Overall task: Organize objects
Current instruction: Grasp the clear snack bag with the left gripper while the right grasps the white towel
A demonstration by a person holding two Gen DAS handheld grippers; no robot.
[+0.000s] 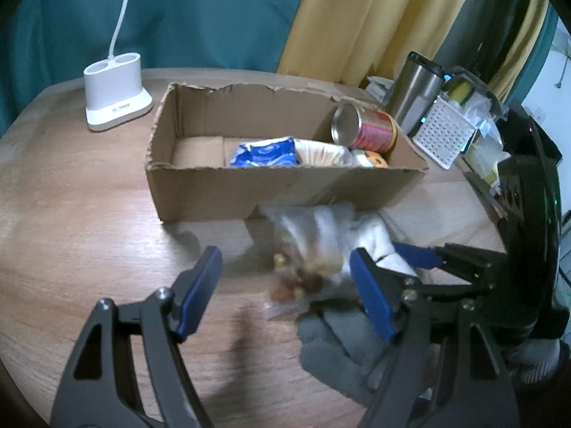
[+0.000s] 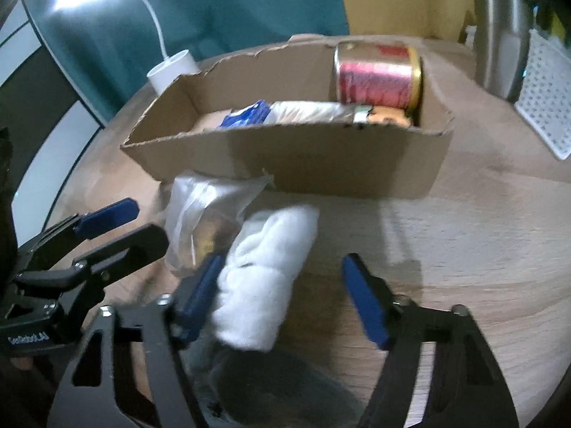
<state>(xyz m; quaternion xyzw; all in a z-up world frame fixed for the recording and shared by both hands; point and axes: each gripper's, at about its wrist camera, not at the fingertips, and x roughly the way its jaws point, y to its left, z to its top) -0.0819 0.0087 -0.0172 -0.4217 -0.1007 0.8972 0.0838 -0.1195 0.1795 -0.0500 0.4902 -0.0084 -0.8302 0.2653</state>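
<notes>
Both hand-held grippers, left [image 1: 285,285] and right [image 2: 282,292], gape, gripping nothing. Lower centre, white roll [image 2: 267,267] lies on worktop [image 2: 464,249] before box [image 2: 321,164]: soft, light; pinch mid-body.

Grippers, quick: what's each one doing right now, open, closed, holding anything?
Left gripper: open, holding nothing; the clear snack bag lies between its fingers.
Right gripper: open, not clamped; the white rolled cloth lies between its fingers.
</notes>
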